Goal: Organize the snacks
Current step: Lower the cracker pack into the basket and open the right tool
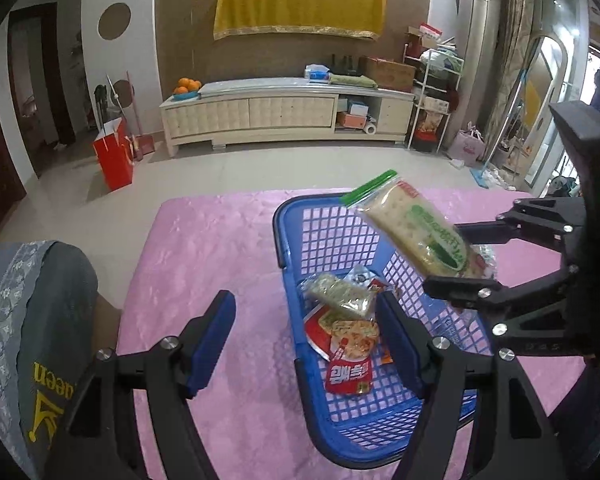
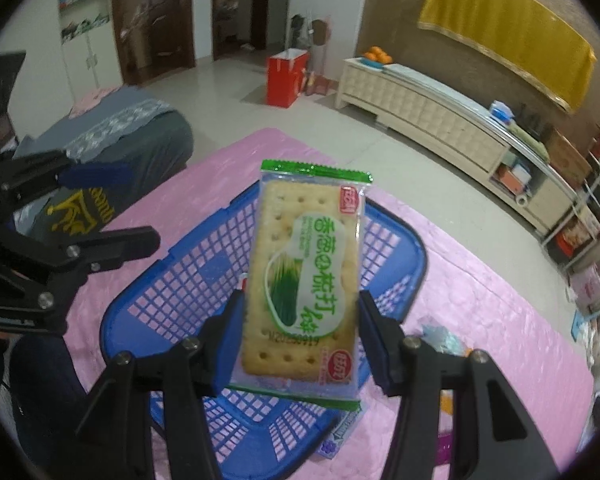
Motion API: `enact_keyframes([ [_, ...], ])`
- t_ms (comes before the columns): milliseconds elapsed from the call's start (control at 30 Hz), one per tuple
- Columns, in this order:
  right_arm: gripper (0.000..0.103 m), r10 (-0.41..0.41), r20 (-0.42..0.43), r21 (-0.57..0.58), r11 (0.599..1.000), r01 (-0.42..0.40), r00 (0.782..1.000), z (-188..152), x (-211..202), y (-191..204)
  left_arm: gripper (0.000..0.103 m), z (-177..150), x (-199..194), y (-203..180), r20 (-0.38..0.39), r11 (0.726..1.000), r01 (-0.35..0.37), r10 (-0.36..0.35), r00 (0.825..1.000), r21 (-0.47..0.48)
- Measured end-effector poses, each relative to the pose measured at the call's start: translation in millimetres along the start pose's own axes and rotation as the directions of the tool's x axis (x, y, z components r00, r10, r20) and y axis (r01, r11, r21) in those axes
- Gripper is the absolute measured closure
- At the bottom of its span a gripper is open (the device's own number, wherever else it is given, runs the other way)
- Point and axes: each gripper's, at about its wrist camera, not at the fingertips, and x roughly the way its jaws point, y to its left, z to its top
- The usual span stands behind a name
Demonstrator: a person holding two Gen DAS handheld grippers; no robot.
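Our right gripper (image 2: 300, 344) clamped on green cracker packet (image 2: 306, 276), held above blue basket (image 2: 404, 240), our left gripper (image 1: 308, 340) spread apart, holding nothing, beside basket's snack packs (image 1: 346, 332)

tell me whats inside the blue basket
Inside the blue basket: a red snack packet and a green cracker packet, overlapping. Anything under them, or behind the left gripper, is hidden.

Blue lattice basket (image 2: 396, 236), green-trimmed cracker packet (image 2: 304, 276)

Left wrist camera looks down close over the blue basket (image 1: 296, 240) toward the TV cabinet (image 1: 288, 112); right wrist camera faces it from the right, sharing both.
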Motion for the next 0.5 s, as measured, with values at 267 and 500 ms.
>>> enact_keyframes([
  [267,0.044,0.021,-0.083,-0.064,0.998,-0.026,0.996,7,43,-6,0.033,-6,17,15,-0.043,0.999,0.003,-0.005,0.999,-0.047],
  [500,0.044,0.013,-0.11,-0.089,0.996,-0.023,0.994,7,60,-10,0.033,-4,32,15,-0.064,0.999,0.025,-0.028,0.998,-0.048],
])
